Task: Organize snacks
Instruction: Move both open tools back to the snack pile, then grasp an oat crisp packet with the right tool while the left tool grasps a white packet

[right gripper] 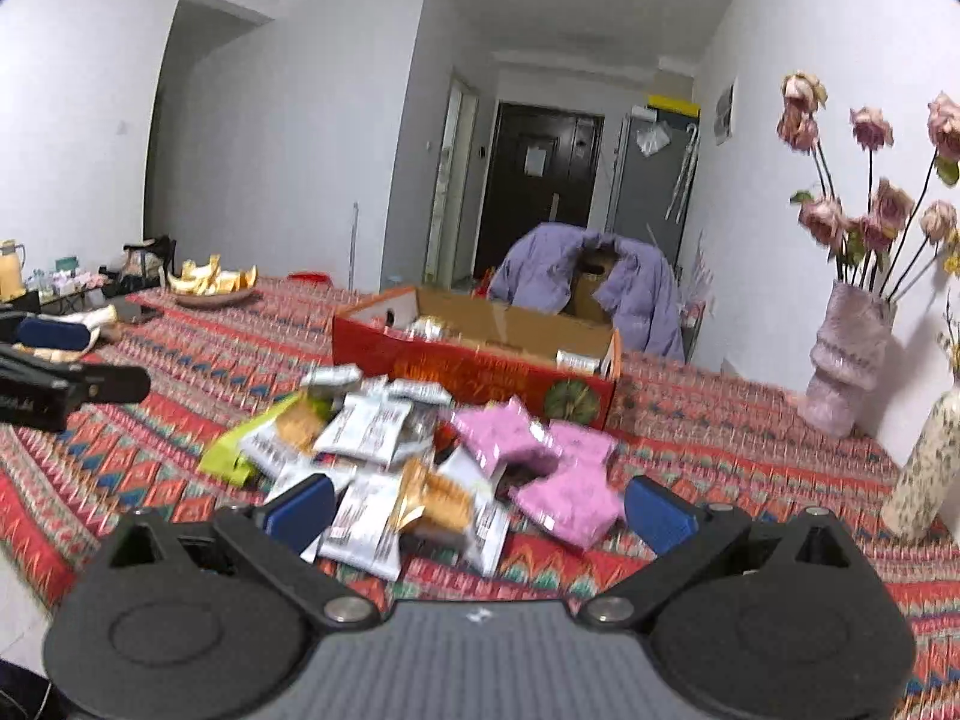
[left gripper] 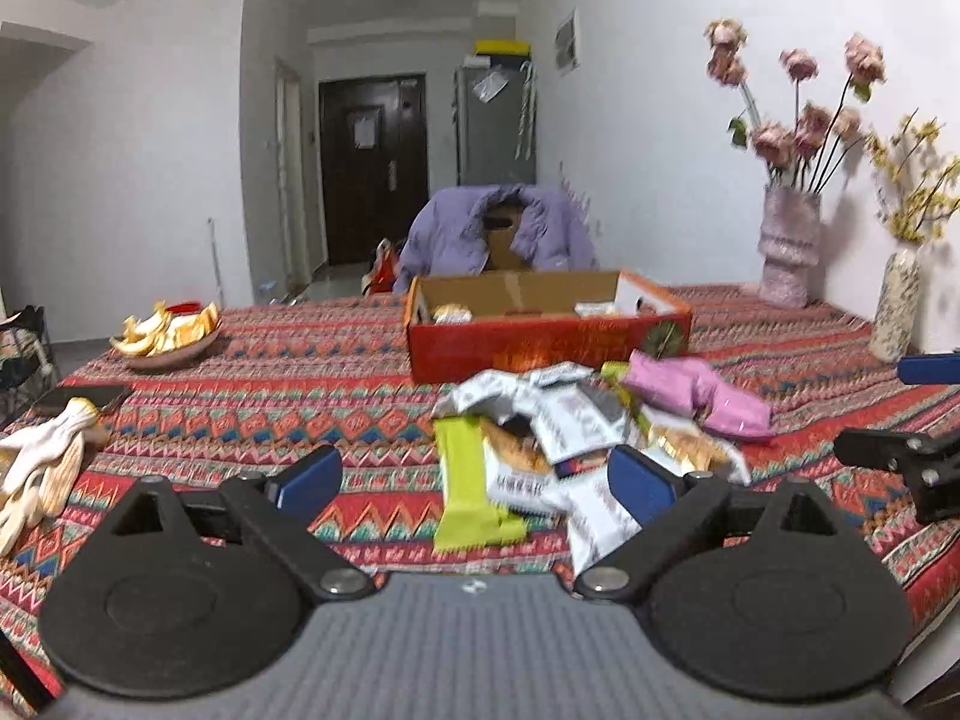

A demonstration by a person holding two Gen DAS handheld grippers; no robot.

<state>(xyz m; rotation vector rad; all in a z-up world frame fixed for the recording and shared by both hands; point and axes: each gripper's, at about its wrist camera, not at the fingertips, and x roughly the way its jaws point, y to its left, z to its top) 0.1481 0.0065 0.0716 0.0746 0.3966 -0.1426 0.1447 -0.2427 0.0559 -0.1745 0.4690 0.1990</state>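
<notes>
1. The snack pile [left gripper: 576, 438] is a loose heap of small packets lying flat and overlapping on the patterned tablecloth [left gripper: 270, 396] — mostly white-and-silver wrappers with dark print, a few showing golden-brown biscuit pictures.
2. A lime-green packet [left gripper: 465, 486] lies at the pile's left edge; in the left wrist view its long axis runs from the camera toward the box.
3. Two pink packets [right gripper: 540, 468] sit on the pile's right side, touching each other and angled across it; their print is too blurred to read.
4. The red cardboard box [left gripper: 540, 342] stands open just behind the pile, its long side facing the grippers, with a few packets already inside.
5. The left gripper [left gripper: 474, 483] hangs over the near left part of the pile, blue pads spread wide, gripping nothing.
6. The right gripper [right gripper: 480, 507] hovers over the near right part — jaws likewise wide apart and empty.
7. Farther out: a plate of peels [left gripper: 168, 336] at far left, white gloves [left gripper: 42, 468] near the left edge, two vases of flowers [left gripper: 786, 240] by the right wall, and a purple jacket [left gripper: 498, 228] draped behind the box.
</notes>
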